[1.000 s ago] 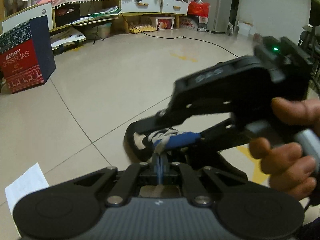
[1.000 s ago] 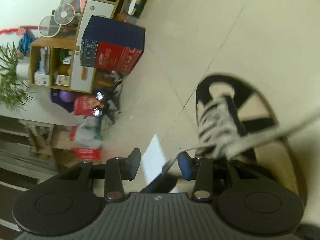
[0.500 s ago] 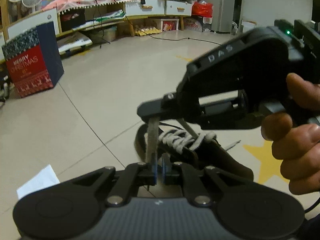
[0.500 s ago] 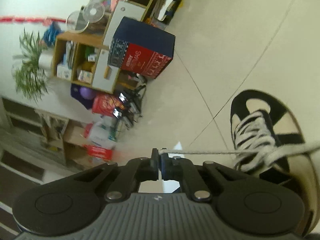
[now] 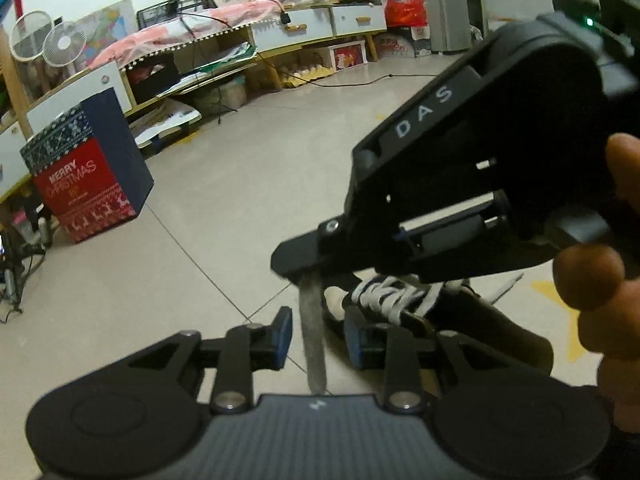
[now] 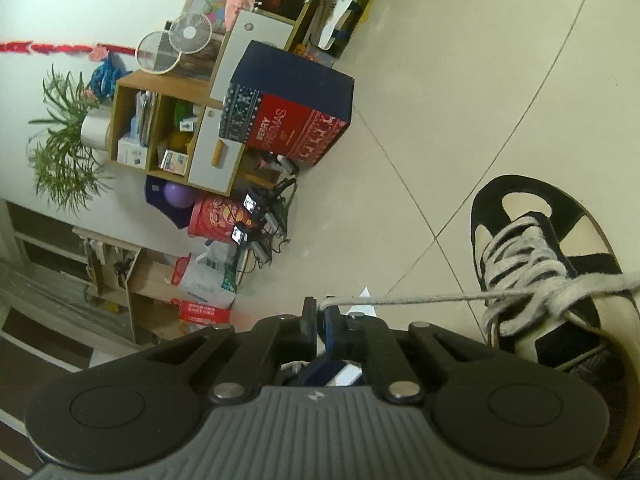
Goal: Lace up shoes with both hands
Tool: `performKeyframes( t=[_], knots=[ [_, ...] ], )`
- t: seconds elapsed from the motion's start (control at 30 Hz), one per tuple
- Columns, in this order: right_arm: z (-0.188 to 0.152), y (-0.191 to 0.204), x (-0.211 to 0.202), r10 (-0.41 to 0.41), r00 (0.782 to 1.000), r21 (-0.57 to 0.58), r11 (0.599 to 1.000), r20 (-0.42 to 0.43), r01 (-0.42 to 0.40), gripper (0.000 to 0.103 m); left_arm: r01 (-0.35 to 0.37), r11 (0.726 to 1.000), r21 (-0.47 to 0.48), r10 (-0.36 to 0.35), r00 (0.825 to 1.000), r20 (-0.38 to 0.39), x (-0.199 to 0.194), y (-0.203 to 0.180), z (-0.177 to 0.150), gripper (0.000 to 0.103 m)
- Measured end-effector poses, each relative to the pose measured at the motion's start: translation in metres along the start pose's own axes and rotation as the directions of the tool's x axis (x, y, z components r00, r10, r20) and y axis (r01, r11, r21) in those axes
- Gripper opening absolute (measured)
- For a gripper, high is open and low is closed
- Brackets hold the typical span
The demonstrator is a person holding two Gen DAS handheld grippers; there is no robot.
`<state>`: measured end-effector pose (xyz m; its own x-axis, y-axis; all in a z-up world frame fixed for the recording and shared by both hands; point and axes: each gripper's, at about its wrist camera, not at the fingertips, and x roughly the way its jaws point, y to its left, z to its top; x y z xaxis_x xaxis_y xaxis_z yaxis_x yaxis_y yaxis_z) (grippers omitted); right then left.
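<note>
Shoe: a black and cream shoe (image 6: pixel 548 280) is seen flat on the tiled floor (image 6: pixel 440 100), toe pointing away, low and to the right of the right tongs.
Lace: one grey lace (image 6: pixel 400 300) is pulled tight from the knot at the top of the shoe, straight across to the right tongs. Its long line is laid sideways, away from the shoe.
Right tongs: the right tongs (image 6: pixel 320 314) are pinched tight on the end of the lace.
Left tongs: the left tongs (image 5: pixel 316 334) are held wide open and nothing is gripped. The lace (image 5: pixel 312 332) is seen hanging down in the gap between the two blue pads (image 5: pixel 282 332), touching neither.
Nearer hand: the left tongs are closest to the hanging lace.
Next move: it is guessed that the left tongs must be closed on the lace, squeezing across its up-and-down line.
</note>
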<state>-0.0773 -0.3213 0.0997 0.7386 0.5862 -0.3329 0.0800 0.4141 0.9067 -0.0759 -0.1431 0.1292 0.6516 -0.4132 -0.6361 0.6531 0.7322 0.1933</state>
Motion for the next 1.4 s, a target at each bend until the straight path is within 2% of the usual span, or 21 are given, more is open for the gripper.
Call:
performKeyframes(
  t=[0.03,0.37,0.77,0.9,1.03,1.1,1.13,1.2,1.27,1.33,1.4],
  knots=[
    [-0.001,0.001,0.000,-0.004,1.000,-0.006,1.000,-0.001,0.004,0.006,-0.005,1.000,0.003,0.005,1.000,-0.004,0.001,0.000,-0.001,0.003],
    [-0.004,0.009,0.000,-0.084,0.996,-0.124,0.988,0.037,0.088,0.006,-0.055,0.995,0.089,0.057,0.998,-0.018,0.000,-0.002,-0.005,0.005],
    [-0.003,0.004,0.001,-0.084,0.996,-0.112,0.990,0.043,0.088,0.006,-0.080,0.989,0.121,0.082,0.997,-0.014,-0.006,-0.002,-0.008,0.006],
    [-0.002,0.005,-0.002,-0.099,0.993,-0.128,0.986,0.071,0.108,0.006,-0.059,0.994,0.092,0.062,0.998,-0.025,-0.007,0.001,-0.011,0.003],
    [-0.003,0.007,-0.003,-0.109,0.991,-0.159,0.980,0.081,0.121,0.006,-0.030,0.999,0.024,0.031,0.999,-0.037,-0.008,0.007,-0.014,0.002],
    [-0.005,0.009,0.000,-0.108,0.992,-0.183,0.976,0.064,0.118,0.007,-0.026,0.999,-0.025,0.025,0.999,-0.035,-0.008,0.013,-0.015,0.002],
    [-0.005,0.009,0.001,-0.109,0.993,-0.191,0.975,0.050,0.116,0.007,-0.009,0.996,-0.086,0.006,0.999,-0.032,-0.009,0.021,-0.015,0.001],
    [-0.004,0.007,0.002,-0.114,0.993,-0.199,0.973,0.016,0.115,0.007,0.028,0.977,-0.214,-0.033,0.999,-0.022,-0.010,0.036,-0.015,0.001],
    [-0.002,0.005,-0.005,-0.126,0.992,-0.214,0.969,0.008,0.125,0.007,0.071,0.928,-0.365,-0.080,0.997,-0.010,-0.006,0.057,-0.019,0.001],
    [0.002,0.004,-0.016,-0.136,0.991,-0.245,0.961,-0.004,0.130,0.008,0.099,0.846,-0.523,-0.111,0.994,0.010,-0.001,0.079,-0.027,0.001],
    [0.003,0.003,-0.028,-0.166,0.986,-0.310,0.938,-0.016,0.153,0.008,0.163,0.702,-0.693,-0.174,0.983,0.055,0.008,0.099,-0.040,0.001]
  ],
)
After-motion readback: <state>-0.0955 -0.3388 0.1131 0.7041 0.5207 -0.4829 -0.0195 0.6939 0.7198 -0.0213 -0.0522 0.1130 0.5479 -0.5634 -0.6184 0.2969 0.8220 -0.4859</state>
